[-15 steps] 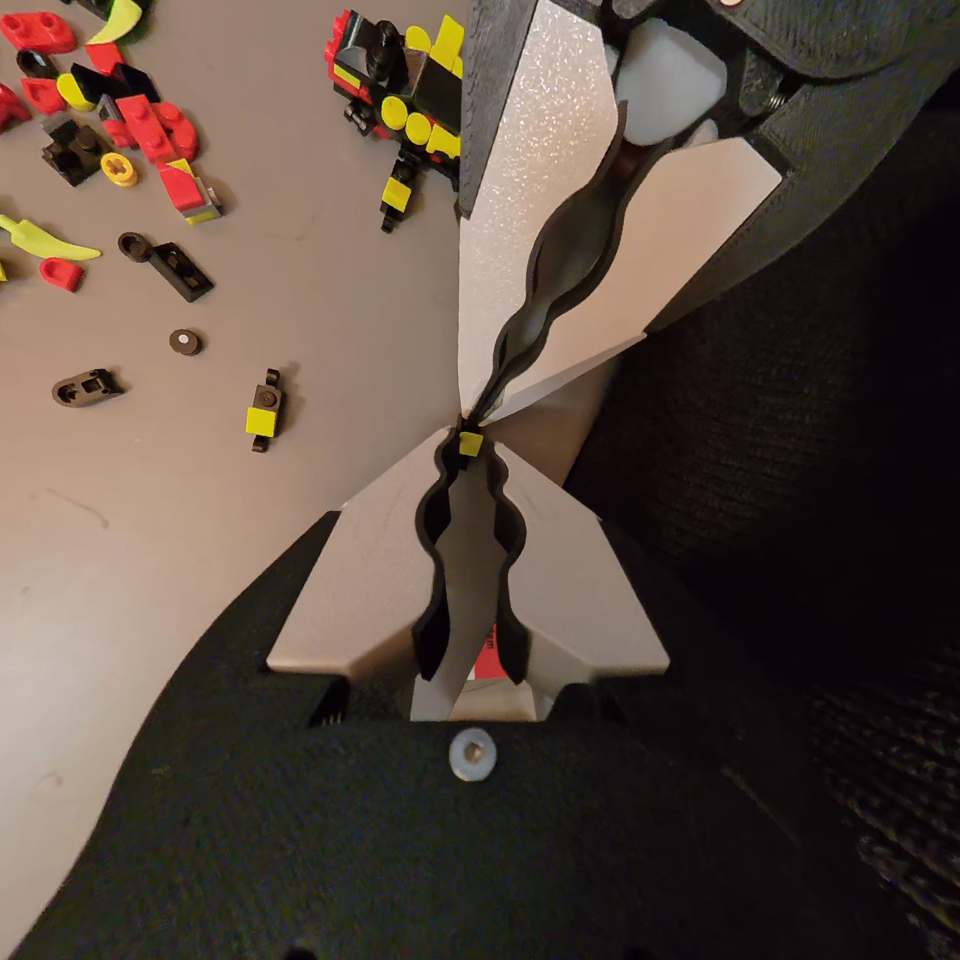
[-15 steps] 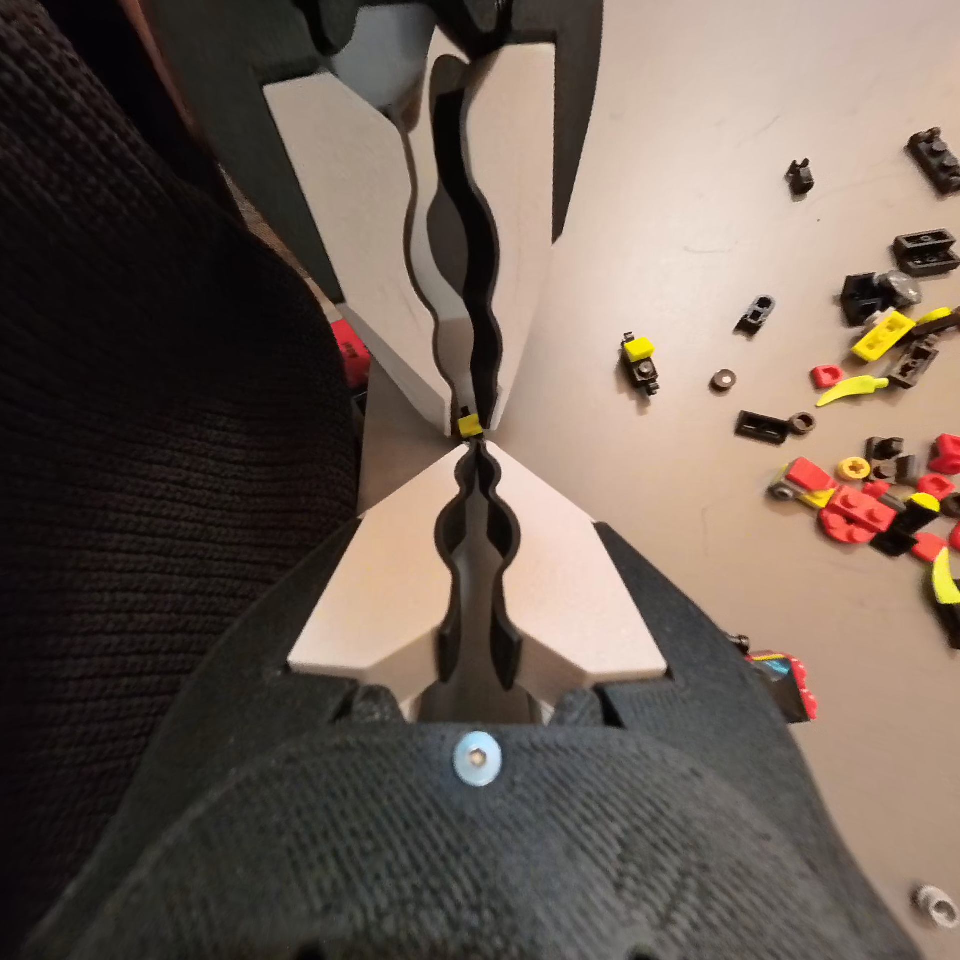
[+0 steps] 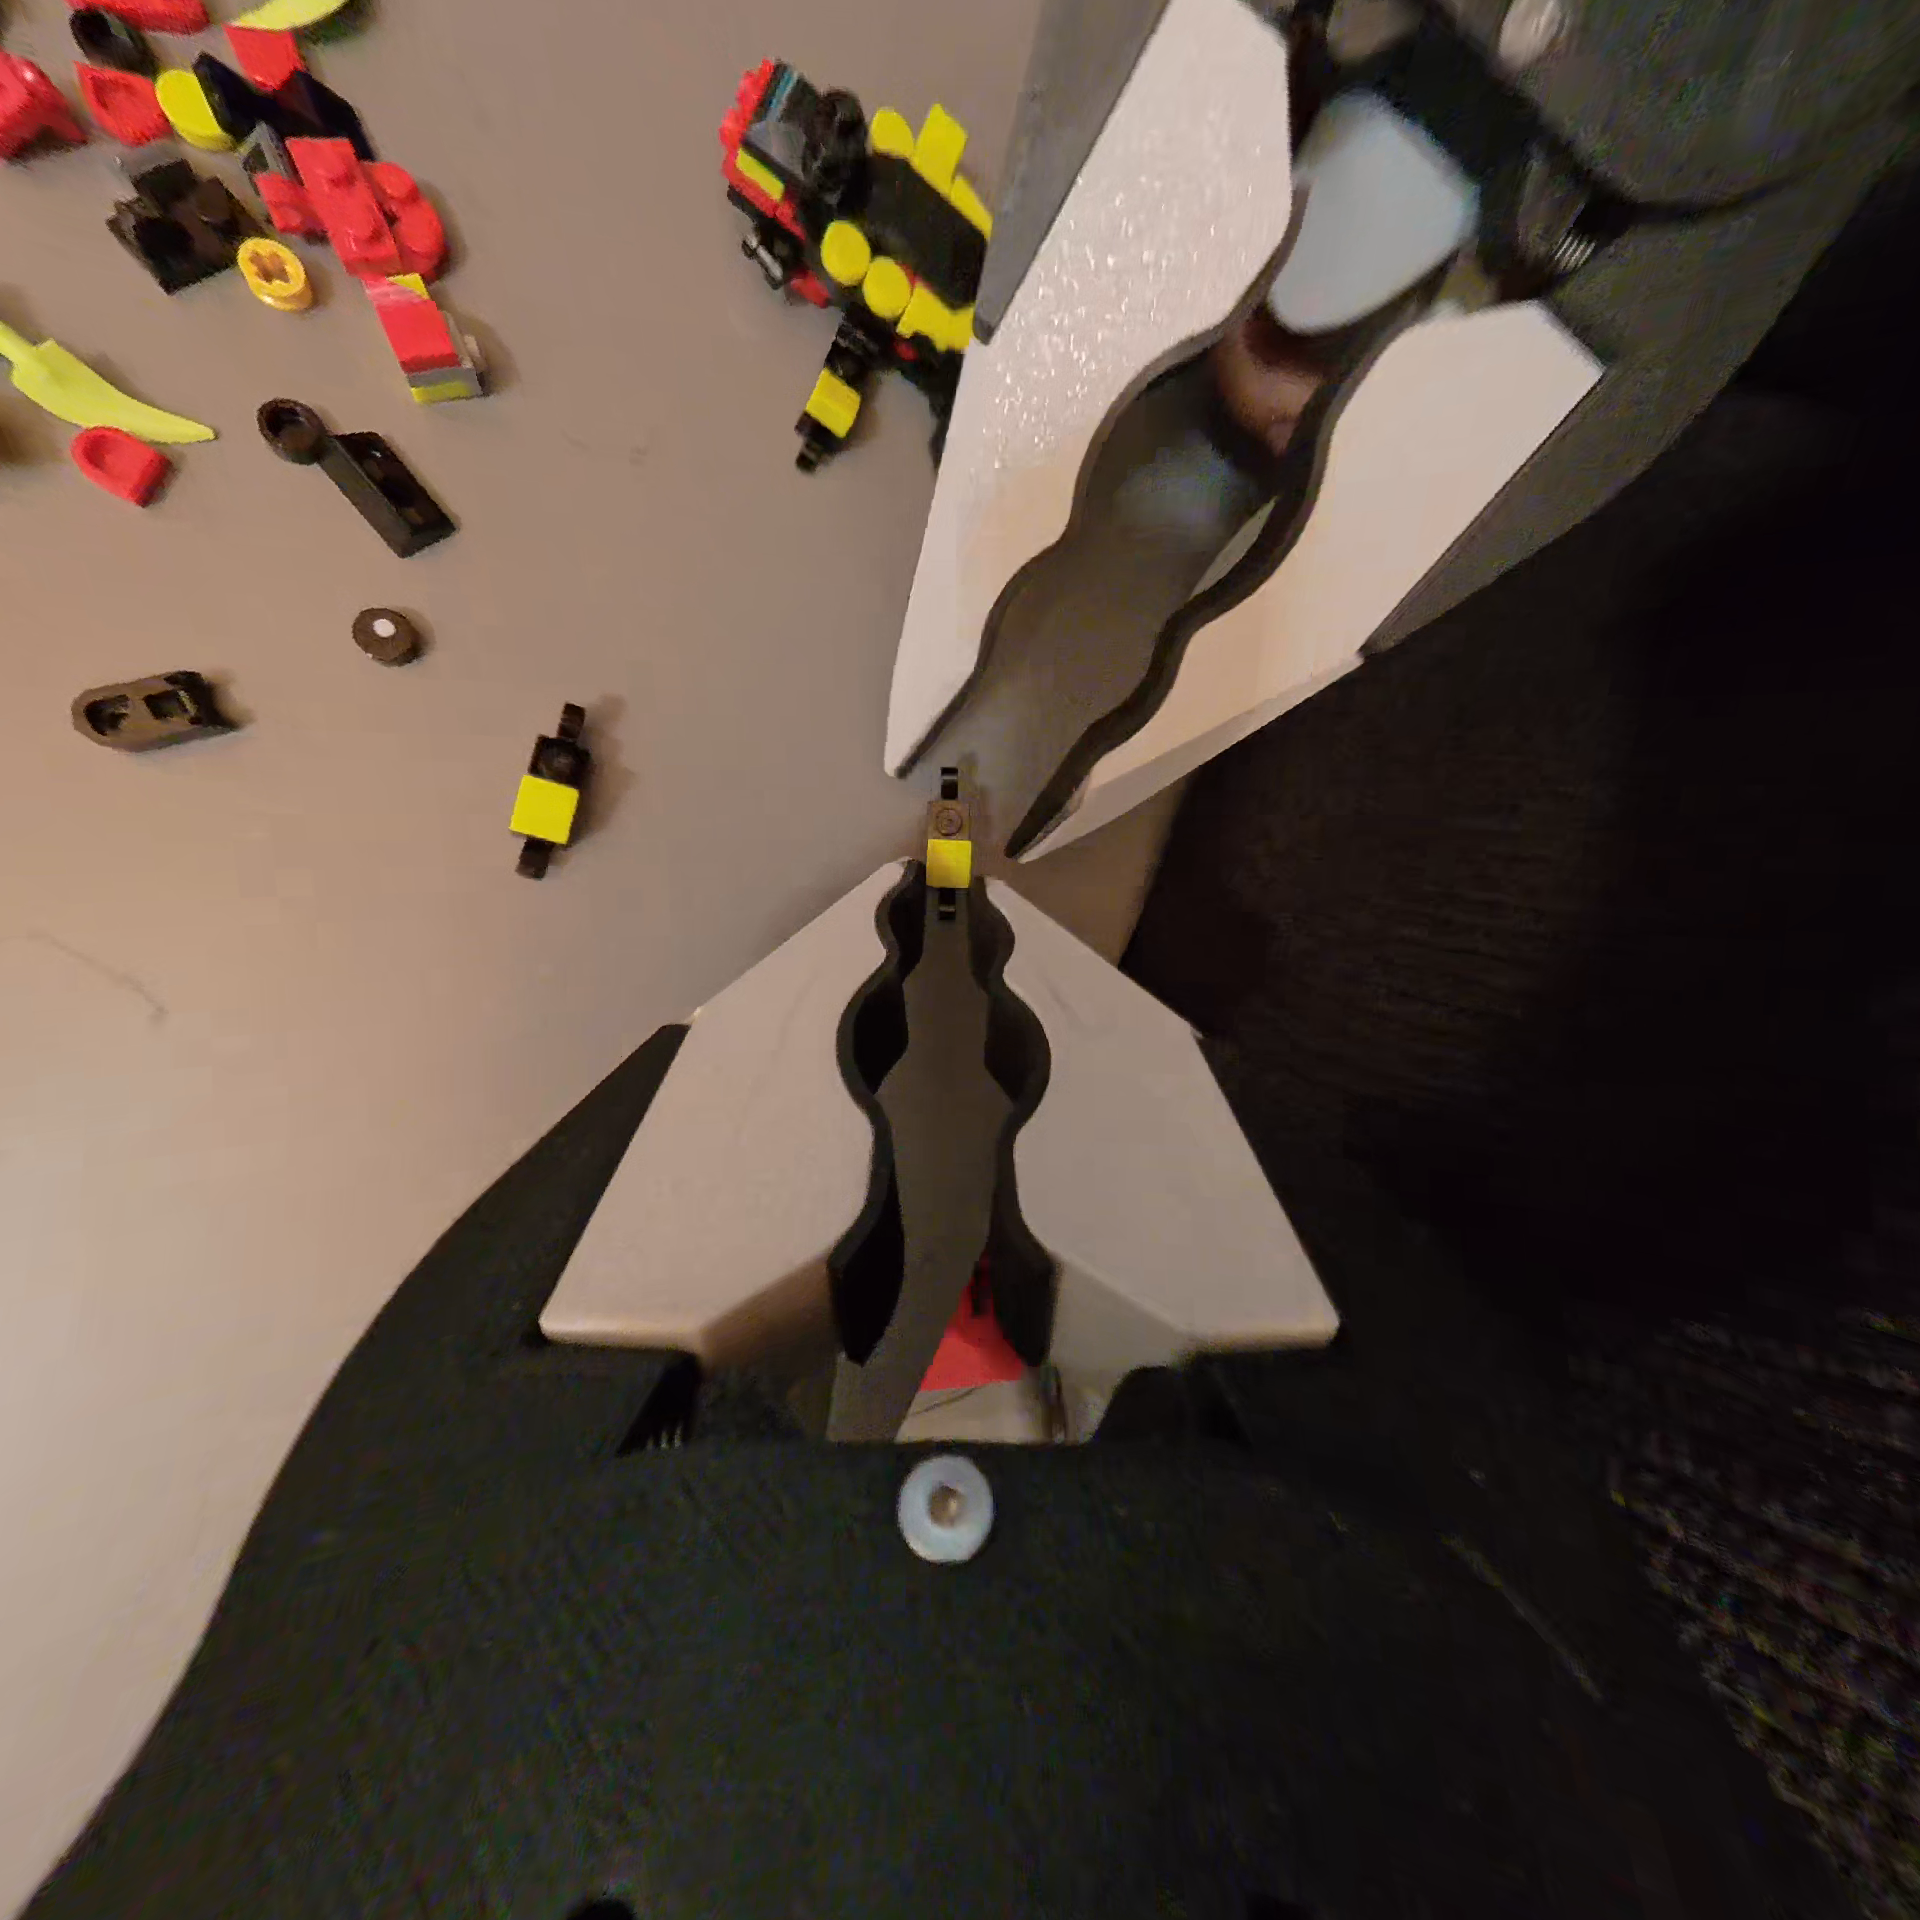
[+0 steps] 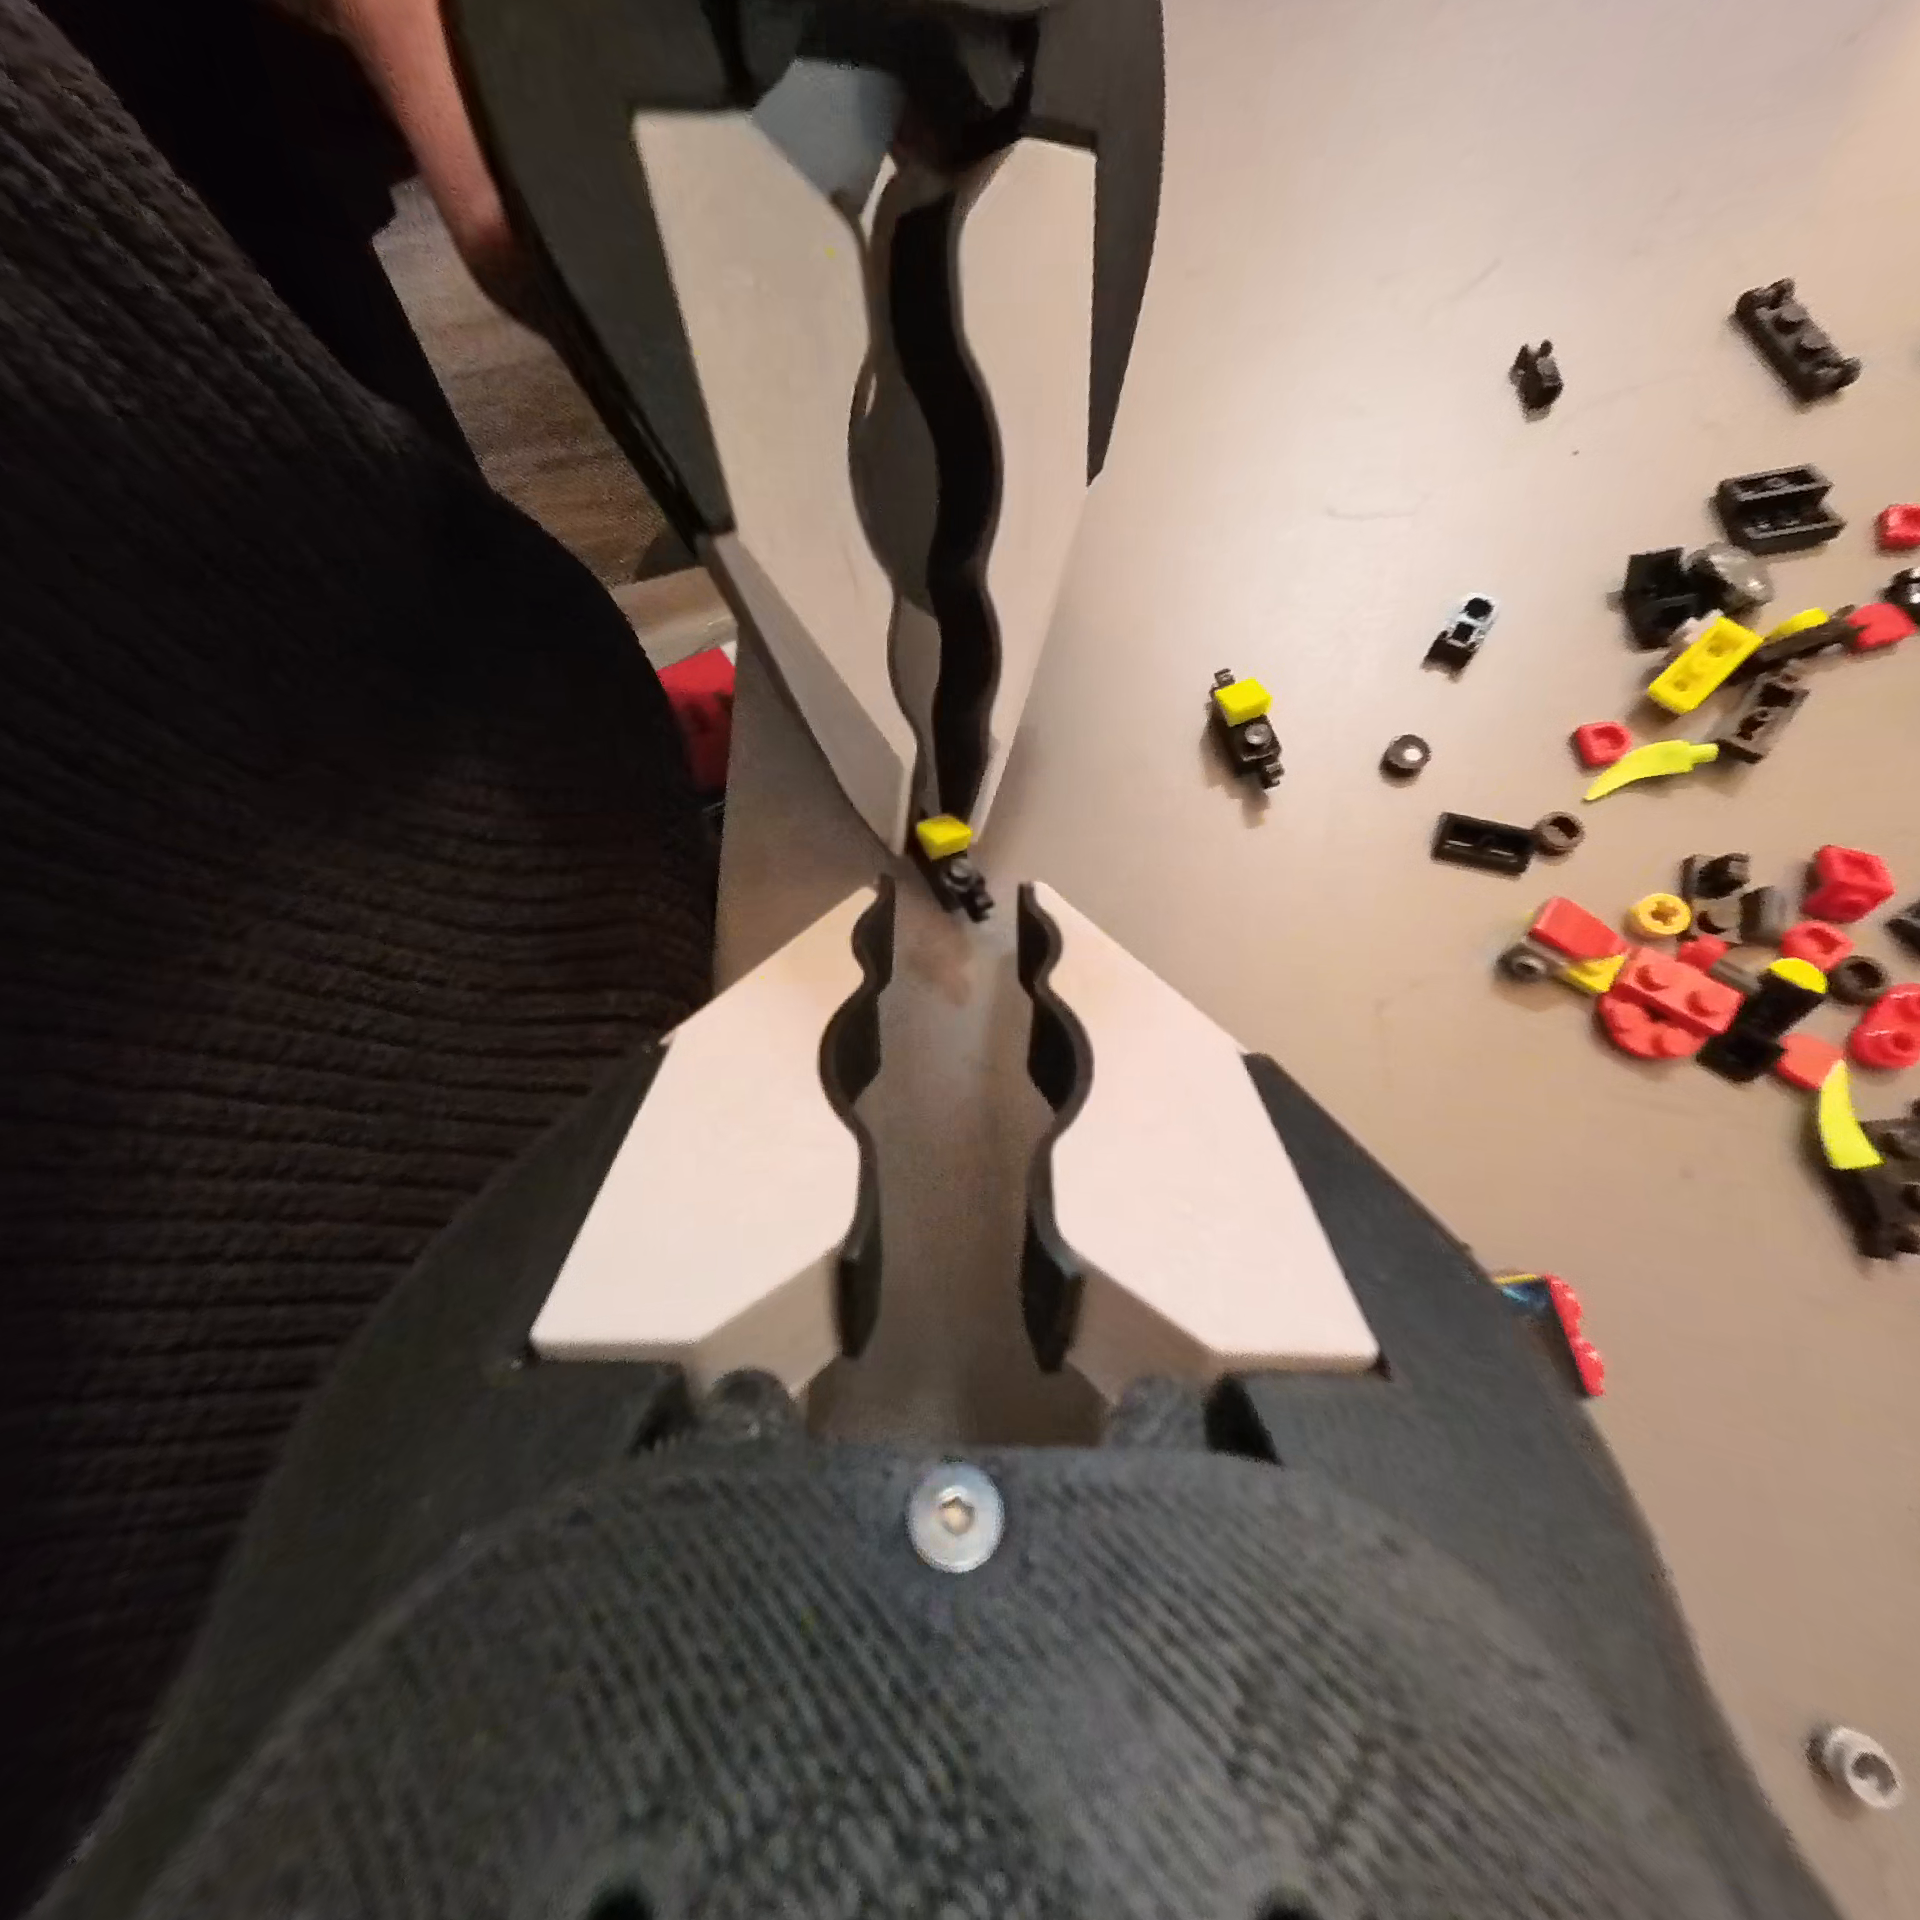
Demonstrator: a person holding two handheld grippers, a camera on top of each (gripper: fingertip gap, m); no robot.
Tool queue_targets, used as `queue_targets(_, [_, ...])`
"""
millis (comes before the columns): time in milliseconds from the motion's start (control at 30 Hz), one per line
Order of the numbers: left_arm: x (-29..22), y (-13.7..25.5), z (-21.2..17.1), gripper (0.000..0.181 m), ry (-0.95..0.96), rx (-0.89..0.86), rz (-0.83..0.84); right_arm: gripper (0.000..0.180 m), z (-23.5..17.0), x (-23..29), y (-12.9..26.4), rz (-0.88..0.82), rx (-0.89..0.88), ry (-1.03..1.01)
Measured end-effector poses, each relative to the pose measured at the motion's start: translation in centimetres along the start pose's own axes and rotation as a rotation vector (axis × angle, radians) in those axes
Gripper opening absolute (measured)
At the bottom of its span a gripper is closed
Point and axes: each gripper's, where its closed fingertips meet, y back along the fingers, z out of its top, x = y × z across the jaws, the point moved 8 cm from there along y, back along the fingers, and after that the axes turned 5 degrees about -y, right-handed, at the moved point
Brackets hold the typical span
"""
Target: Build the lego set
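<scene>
Now the right gripper (image 4: 956, 899) has parted, the left gripper (image 3: 948, 888) alone pinching the yellow-and-black piece (image 3: 948, 847).

The small assembly (image 3: 948, 847) sits at the left tool (image 3: 948, 883) tips, facing the right tool (image 4: 956, 914); loose pieces (image 3: 343, 208) lie on the bench (image 3: 260, 1039) to the left tool's left.

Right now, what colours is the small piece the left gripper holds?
Yellow tile on a black plate; left wrist view shows it best.

Glossy plastic bricks (image 3: 353, 213); matt tabletop (image 3: 260, 1039)
</scene>
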Motion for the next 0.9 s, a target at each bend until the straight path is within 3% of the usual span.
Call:
queue_targets(267, [0.9,0.8,0.0,0.006,0.247,-0.151,-0.268,0.036,0.6,0.4,0.6,-0.057,-0.066,0.081])
queue_targets(400, [1.6,1.4,-0.1,0.006,0.446,-0.262,-0.504,0.035,0.9,0.6,1.3,-0.098,-0.114,0.177])
queue_targets(733, [1.3,0.9,-0.4,0.006,0.484,-0.226,-0.609,0.014,1.1,2.1,1.5,-0.073,-0.156,0.319])
queue_targets(900, [1.1,0.8,-0.3,0.011,0.459,-0.225,-0.606,0.013,1.0,1.9,1.7,-0.074,-0.145,0.29])
